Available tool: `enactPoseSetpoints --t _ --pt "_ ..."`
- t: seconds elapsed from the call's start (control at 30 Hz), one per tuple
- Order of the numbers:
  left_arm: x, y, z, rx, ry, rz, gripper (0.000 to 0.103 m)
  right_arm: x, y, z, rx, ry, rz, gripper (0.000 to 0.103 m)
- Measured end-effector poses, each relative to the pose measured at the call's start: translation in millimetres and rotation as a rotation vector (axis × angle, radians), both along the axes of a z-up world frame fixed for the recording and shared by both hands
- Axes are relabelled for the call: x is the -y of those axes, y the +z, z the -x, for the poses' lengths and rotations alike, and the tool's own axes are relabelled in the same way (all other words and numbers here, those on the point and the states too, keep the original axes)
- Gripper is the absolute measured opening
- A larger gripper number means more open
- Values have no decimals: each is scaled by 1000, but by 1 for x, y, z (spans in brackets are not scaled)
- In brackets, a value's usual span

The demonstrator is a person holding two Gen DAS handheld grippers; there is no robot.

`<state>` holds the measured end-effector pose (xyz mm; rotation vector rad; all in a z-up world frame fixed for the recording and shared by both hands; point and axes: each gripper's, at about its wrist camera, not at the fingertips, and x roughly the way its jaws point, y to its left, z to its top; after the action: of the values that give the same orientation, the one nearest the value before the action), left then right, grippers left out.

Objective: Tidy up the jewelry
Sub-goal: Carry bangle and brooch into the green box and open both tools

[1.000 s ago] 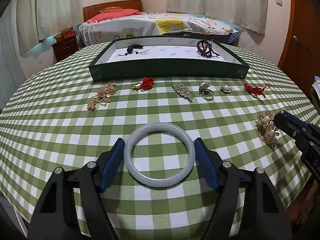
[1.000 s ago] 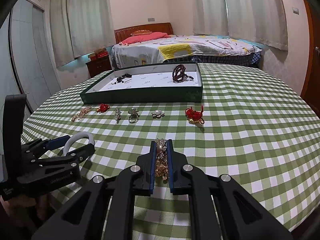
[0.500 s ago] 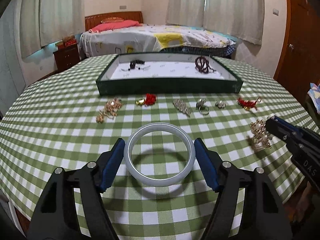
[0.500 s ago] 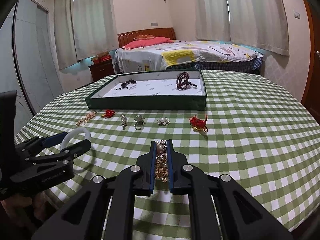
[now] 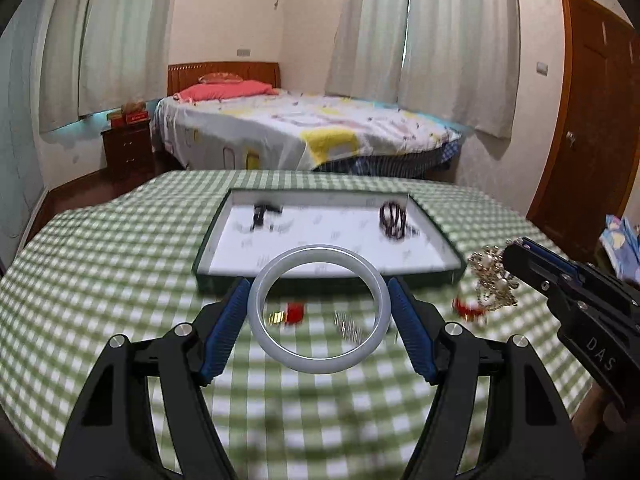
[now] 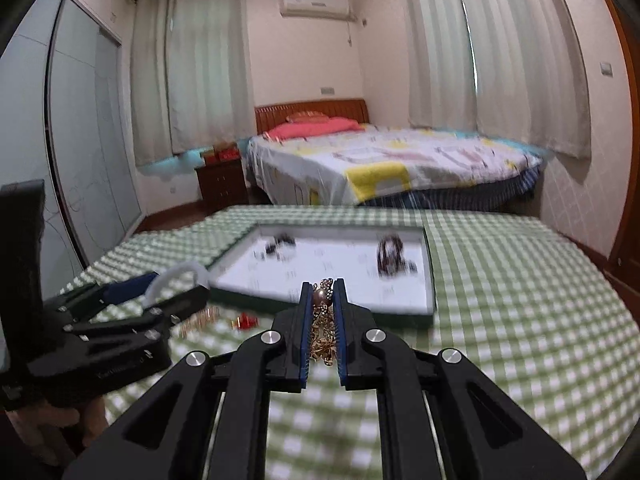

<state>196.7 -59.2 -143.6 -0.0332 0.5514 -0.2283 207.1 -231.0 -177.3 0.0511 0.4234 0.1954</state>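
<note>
My left gripper (image 5: 319,300) is shut on a pale jade bangle (image 5: 260,320), held level above the checked tablecloth, short of the green jewelry tray (image 5: 440,236). My right gripper (image 6: 322,300) is shut on a gold pearl brooch (image 6: 323,332), lifted above the table; it also shows in the left wrist view (image 5: 491,280). The tray (image 6: 430,280) holds a dark bead bracelet (image 5: 393,218) and a black piece (image 5: 262,213). The left gripper with the bangle (image 6: 176,276) shows at the left of the right wrist view.
Loose pieces lie blurred on the cloth in front of the tray: a red-and-gold charm (image 5: 290,314), a silver brooch (image 5: 352,326), a red knot (image 5: 466,307), a gold chain (image 6: 198,320). A bed (image 5: 304,132) stands beyond the round table.
Both grippers have risen off the table with their pieces and moved forward toward the tray. The views now tilt up and blur with motion.
</note>
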Motion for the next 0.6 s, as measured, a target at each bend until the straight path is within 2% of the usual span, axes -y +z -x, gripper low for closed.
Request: enactPoseSetpoints --t 0.2,0.6 --pt "7 17 -52 46 -9 0 69 -11 19 -55 66 6 18 11" --pt "19 0 -179 21 3 -27 69 -8 2 -175 2 -27 -14 11"
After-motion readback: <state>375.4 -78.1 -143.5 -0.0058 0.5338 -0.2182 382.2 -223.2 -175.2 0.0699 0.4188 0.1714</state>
